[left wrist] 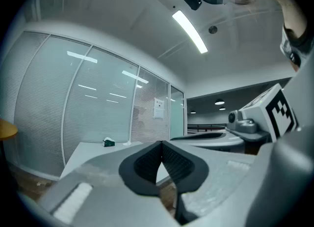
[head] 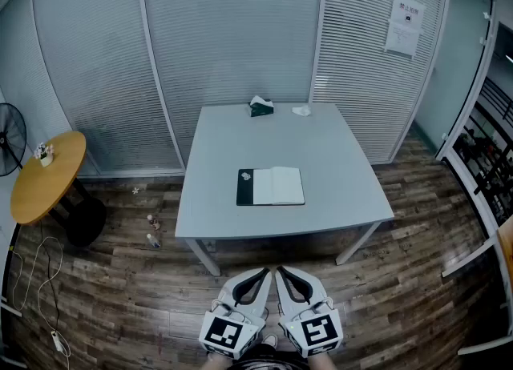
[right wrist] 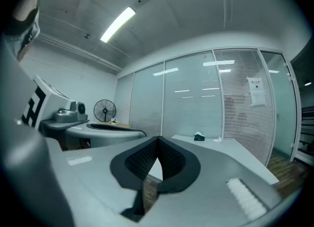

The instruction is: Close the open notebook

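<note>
I held the left gripper [left wrist: 161, 145] and right gripper [right wrist: 157, 140] clenched empty, well short of the open notebook [head: 270, 187].

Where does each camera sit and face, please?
Head view: person's head, steeply down at table, open notebook; left gripper, right gripper below.
Left gripper view: on it, level along its shut jaws; right gripper alongside.
Right gripper view: on it, level along its shut jaws; left gripper alongside.
Both gripper views share the green box.
</note>
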### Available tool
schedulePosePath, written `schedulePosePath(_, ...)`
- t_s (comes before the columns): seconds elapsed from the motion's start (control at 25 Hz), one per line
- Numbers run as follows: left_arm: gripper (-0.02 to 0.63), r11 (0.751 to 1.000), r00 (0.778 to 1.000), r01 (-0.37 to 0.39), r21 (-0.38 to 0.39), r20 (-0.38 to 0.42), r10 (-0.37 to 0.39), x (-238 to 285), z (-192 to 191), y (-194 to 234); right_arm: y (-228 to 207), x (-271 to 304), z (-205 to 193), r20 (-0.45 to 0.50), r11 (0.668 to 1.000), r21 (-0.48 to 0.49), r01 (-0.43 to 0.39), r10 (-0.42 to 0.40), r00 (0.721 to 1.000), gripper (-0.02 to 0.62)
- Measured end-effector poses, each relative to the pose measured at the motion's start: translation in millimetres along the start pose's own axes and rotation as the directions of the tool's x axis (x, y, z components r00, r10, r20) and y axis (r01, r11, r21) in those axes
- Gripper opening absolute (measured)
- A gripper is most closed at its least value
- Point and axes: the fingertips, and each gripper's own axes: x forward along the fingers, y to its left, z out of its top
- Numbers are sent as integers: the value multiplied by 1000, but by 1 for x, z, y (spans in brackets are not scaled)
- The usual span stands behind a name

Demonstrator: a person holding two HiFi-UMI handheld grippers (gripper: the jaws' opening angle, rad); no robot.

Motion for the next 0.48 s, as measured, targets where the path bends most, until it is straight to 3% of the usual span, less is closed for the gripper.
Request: schedulePosePath(0.48,5,999,1000,-26,-47,1,26,22,-4,1,-21,7,-14,8,999,34,-32,32,999,0)
